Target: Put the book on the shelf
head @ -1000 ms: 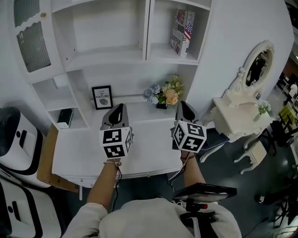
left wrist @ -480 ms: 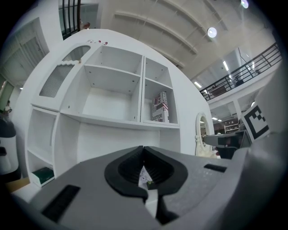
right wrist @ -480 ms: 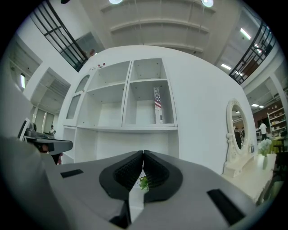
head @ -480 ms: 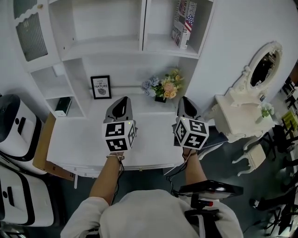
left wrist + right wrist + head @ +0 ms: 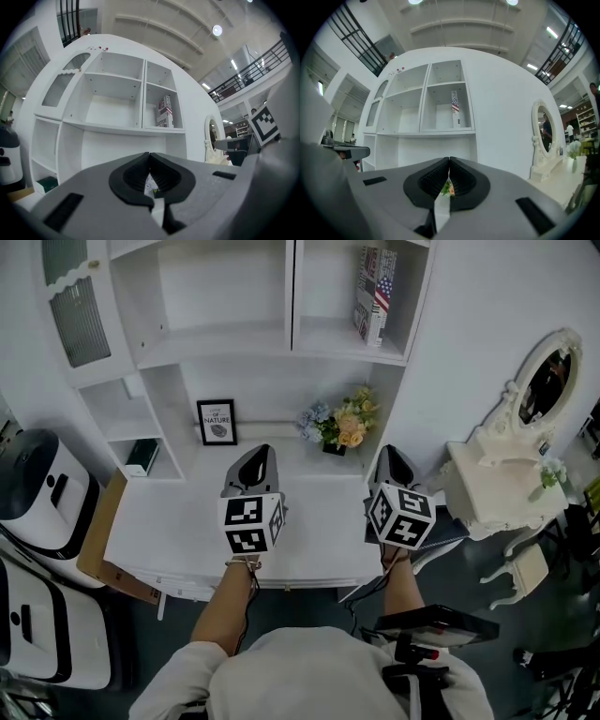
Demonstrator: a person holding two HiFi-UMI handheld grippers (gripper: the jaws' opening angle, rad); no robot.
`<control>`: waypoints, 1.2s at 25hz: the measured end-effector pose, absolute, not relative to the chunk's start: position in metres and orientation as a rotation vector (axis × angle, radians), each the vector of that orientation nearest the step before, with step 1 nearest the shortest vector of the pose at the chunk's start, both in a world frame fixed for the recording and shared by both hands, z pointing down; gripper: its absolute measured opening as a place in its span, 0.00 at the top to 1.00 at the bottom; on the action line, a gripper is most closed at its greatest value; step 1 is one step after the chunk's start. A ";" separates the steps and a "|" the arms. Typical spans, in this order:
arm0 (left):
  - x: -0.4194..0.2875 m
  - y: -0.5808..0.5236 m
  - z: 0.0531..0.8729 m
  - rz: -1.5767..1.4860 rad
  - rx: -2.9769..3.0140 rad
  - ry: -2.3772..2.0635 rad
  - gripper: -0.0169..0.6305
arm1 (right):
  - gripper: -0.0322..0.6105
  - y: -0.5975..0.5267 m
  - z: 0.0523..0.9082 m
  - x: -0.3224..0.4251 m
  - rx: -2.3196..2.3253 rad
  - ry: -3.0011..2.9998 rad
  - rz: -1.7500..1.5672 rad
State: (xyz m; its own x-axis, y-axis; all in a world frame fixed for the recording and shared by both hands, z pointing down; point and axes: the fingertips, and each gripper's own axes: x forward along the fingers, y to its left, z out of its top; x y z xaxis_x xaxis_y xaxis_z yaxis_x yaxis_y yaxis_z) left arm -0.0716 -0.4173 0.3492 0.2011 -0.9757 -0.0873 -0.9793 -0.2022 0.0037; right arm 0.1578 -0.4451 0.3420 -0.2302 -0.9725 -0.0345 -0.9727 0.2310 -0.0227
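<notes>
Head view shows flag-printed book (image 5: 372,293) standing on shelf (image 5: 323,336).

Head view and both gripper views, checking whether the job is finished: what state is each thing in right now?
Book: standing upright in the upper right compartment of the shelf.
Left gripper: shut, nothing held.
Right gripper: shut, nothing held.
Picture frame: upright at the back of the desk.
Flowers: standing at the back of the desk.
</notes>
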 end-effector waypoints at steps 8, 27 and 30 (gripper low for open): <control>-0.061 -0.410 0.352 0.106 -2.404 1.953 0.96 | 0.92 -0.433 0.352 0.157 -1.933 2.501 -0.008; -0.059 -0.393 0.353 0.105 -2.442 1.927 0.96 | 0.92 -0.408 0.347 0.156 -1.951 2.484 0.032; -0.056 -0.392 0.354 0.097 -2.447 1.919 0.96 | 0.92 -0.407 0.348 0.161 -1.960 2.475 0.029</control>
